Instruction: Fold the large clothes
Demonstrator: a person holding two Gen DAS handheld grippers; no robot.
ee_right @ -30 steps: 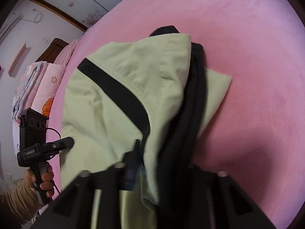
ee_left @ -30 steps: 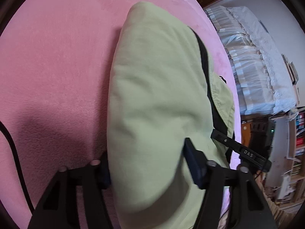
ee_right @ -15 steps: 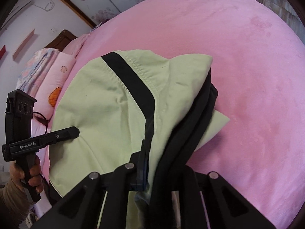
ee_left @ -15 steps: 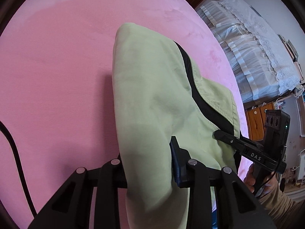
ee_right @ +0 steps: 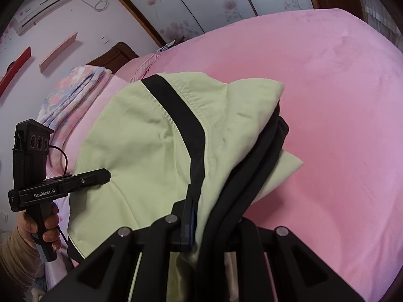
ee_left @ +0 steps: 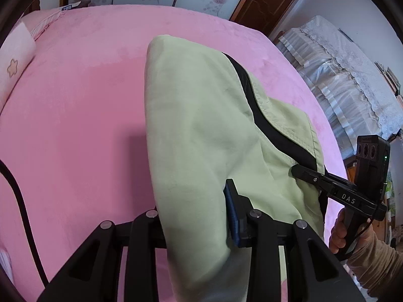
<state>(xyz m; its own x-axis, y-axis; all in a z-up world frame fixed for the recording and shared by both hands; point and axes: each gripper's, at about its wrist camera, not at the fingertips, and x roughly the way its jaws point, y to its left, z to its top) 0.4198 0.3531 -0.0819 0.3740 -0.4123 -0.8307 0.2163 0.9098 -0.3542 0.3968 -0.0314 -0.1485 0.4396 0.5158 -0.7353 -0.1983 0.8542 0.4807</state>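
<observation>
Above pink bed (ee_left: 75, 100): green garment (ee_left: 201, 125) hangs lengthwise away, both grippers' jaws clamped on near edge.

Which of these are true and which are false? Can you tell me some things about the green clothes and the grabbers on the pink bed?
1. The clothes are light green with a black stripe. True.
2. The left grabber is empty. False: green cloth runs between its fingers and they press on it.
3. The right grabber is clamped on a bunch of green and black cloth. True.
4. The bed cover is blue. False: it is pink.
5. A hand holds the handle of the left grabber, as the right camera shows. True.
6. The clothes lie flat and spread out on the bed. False: they are bunched up and lifted by both grabbers.
</observation>
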